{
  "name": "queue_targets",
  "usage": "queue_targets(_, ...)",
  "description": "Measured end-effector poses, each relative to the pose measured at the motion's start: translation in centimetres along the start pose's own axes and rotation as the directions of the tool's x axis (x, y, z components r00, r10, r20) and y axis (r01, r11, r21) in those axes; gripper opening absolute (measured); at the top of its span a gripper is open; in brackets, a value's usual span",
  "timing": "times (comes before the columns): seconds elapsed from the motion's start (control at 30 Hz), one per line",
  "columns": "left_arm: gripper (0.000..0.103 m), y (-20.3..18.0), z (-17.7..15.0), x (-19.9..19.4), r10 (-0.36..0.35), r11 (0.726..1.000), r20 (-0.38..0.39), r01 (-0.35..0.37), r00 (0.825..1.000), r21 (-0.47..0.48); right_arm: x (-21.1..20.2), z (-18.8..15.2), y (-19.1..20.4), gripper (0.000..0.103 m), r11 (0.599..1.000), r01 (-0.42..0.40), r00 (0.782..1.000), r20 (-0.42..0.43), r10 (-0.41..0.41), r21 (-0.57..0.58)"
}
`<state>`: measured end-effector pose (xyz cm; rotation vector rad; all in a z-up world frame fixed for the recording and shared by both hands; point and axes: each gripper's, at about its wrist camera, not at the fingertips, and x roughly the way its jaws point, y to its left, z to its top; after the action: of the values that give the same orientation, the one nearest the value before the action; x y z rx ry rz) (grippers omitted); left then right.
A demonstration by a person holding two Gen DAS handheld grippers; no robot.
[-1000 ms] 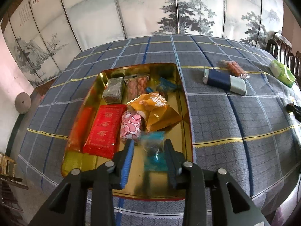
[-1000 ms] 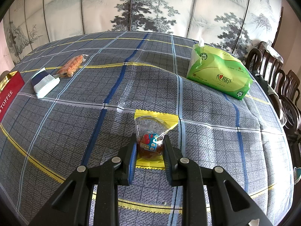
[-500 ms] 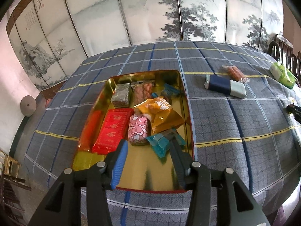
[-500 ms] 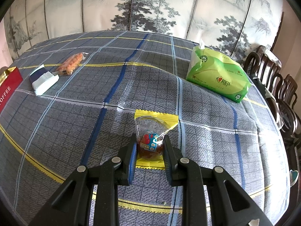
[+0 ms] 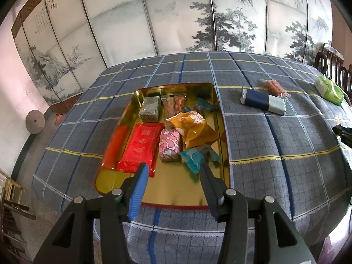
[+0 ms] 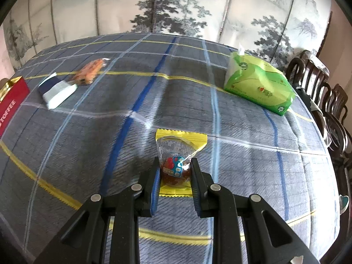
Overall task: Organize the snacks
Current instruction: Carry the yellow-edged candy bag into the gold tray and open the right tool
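While the left gripper (image 5: 172, 170) hangs over the gold tin (image 5: 220, 110) with its jaws just opened and nothing between them, the teal candy (image 5: 192, 157) lying loose in the tin among the other snacks, we've got the right gripper (image 6: 173, 171) clamped on the yellow-edged snack packet (image 6: 178, 151) out on the plaid tablecloth (image 6: 242, 154). Looks light and crinkly, probably slippery film, so we'd pinch across the lump in the middle, not the flat seals.
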<state>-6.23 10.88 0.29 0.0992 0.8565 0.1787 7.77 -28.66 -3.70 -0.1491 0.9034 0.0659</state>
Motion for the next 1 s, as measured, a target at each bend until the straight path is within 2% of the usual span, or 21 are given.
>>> queue_targets(0.33,0.054,2.0,-1.2,-1.1,-0.028,0.998,-0.003,0.028,1.0,-0.063,-3.0,-1.4,3.1,0.022,0.998,-0.059,0.998,0.038,0.059,0.008)
queue_targets(0.53,0.056,3.4,-2.1,-1.5,-0.023,0.995,-0.007,0.022,1.0,-0.099,-5.7,-1.0,6.6,0.022,0.99,-0.14,0.987,0.073,0.142,-0.031)
queue_targets(0.63,0.056,3.9,-2.6,-1.9,-0.029,0.993,-0.008,0.028,1.0,-0.113,-7.4,-0.3,9.9,0.022,0.974,-0.207,0.971,0.099,0.216,-0.088)
queue_targets(0.73,0.056,4.6,-3.2,-2.4,-0.028,0.992,-0.006,0.027,1.0,-0.123,-9.0,0.5,13.7,0.022,0.946,-0.294,0.945,0.104,0.309,-0.139)
queue_targets(0.87,0.056,5.6,-4.0,-3.3,0.004,0.992,0.007,-0.003,1.0,-0.128,-10.4,2.2,19.4,0.022,0.878,-0.433,0.886,0.085,0.456,-0.202)
queue_targets(0.93,0.056,6.2,-4.4,-3.6,0.021,0.991,0.008,-0.019,1.0,-0.134,-10.6,2.9,21.7,0.022,0.852,-0.473,0.864,0.069,0.498,-0.222)
queue_targets(1.0,0.056,7.0,-4.8,-3.9,0.028,0.988,0.006,-0.027,1.0,-0.152,-10.8,3.8,24.6,0.022,0.813,-0.53,0.83,0.045,0.555,-0.24)
